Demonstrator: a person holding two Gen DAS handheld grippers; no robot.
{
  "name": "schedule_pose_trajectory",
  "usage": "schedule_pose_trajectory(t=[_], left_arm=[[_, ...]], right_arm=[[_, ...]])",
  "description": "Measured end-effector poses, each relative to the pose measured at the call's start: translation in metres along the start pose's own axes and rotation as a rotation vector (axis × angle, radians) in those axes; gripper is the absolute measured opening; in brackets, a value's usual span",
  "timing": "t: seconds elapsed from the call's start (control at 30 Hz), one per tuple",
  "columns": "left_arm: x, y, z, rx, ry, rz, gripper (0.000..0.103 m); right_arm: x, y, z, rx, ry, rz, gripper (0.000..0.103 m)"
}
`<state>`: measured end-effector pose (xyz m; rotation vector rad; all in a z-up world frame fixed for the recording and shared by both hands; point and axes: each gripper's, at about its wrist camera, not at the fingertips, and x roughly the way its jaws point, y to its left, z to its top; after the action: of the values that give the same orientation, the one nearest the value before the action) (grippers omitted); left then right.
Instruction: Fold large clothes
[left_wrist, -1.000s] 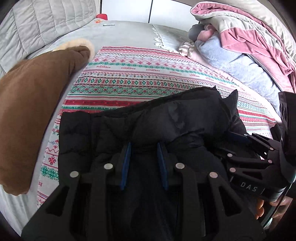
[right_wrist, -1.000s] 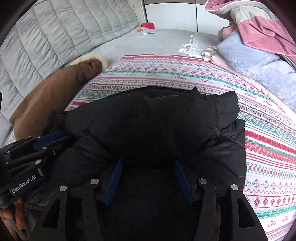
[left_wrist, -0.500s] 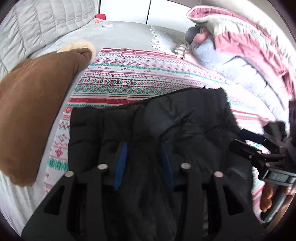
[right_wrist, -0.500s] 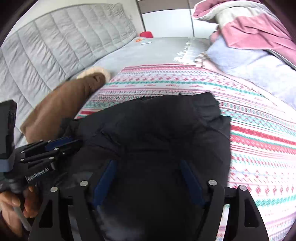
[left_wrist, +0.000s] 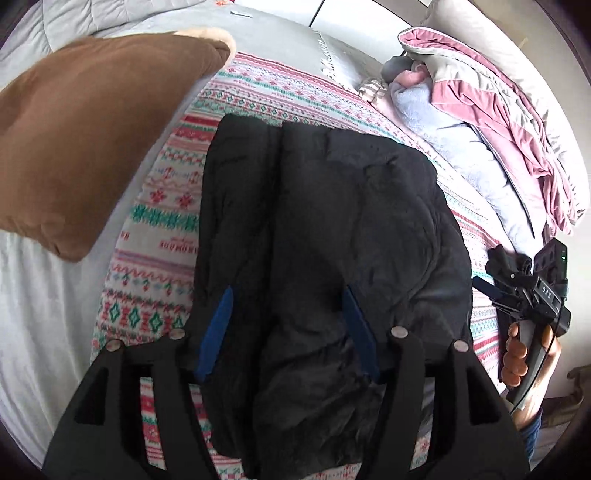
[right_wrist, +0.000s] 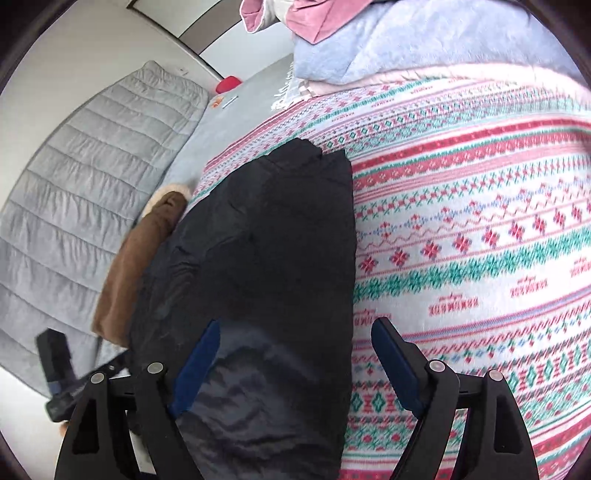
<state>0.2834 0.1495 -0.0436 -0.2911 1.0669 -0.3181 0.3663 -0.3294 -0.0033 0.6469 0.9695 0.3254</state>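
While the left wrist camera looks down, the black jacket (left_wrist: 325, 251) lies folded into a long bundle on the patterned blanket (left_wrist: 159, 221), which covers the bed. The left gripper (left_wrist: 288, 306) stands released, its blue fingers (left_wrist: 218, 328) wide apart over the near part of the jacket; whether they touch the cloth I cannot tell. Left of the jacket lies a brown garment (left_wrist: 92, 133) with a cream fur edge, partly on the blanket. Right of the jacket, beyond its edge, the right gripper (left_wrist: 491, 288) shows from the side, held by a hand (left_wrist: 517, 358) — its opening cannot be judged from this view. Behind the jacket on the right is a pile of bedding (left_wrist: 480, 110) in pink, grey and pale blue.

From the right wrist camera, the jacket (right_wrist: 258, 258) fills the left-middle part, and the blanket (right_wrist: 461, 240) spreads wide to the right of it. The right gripper (right_wrist: 291, 354) is open wide: its left finger (right_wrist: 195, 365) is over the jacket, its right finger (right_wrist: 395, 365) over the bare blanket just beside the jacket's edge, so nothing is grasped. This view alone shows the grey quilted headboard (right_wrist: 92, 192) left of the jacket, with the brown garment (right_wrist: 140, 266) between them — and a small red object (right_wrist: 227, 84) far behind. The left gripper (right_wrist: 59, 373) appears blurred at the jacket's lower left.
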Motion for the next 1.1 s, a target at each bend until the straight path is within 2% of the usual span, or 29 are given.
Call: schedule_pose_trajectory(t=[0.1,0.2,0.37,0.8,1.1], left_arm=[[-0.004,0.007,-0.012,-0.006,0.014,-0.028,0.068],[-0.002,0.012,-0.022,-0.01,0.03,-0.024,0.07],[0.008,0.014,-0.037,-0.023,0.061,-0.082,0.075],[0.012,0.014,-0.046,-0.03,0.045,-0.125,0.079],[0.019,0.003,-0.049,0.016,0.041,-0.105,0.08]], right_arm=[[0.003,-0.007,-0.002,0.068,0.025,0.056,0.085],[0.004,-0.016,-0.006,0.082,0.039,0.059,0.085],[0.004,-0.027,-0.015,0.145,0.051,0.129,0.085],[0.04,-0.026,-0.033,0.12,0.129,0.165,0.085],[0.052,-0.011,-0.039,0.101,0.116,0.164,0.086]])
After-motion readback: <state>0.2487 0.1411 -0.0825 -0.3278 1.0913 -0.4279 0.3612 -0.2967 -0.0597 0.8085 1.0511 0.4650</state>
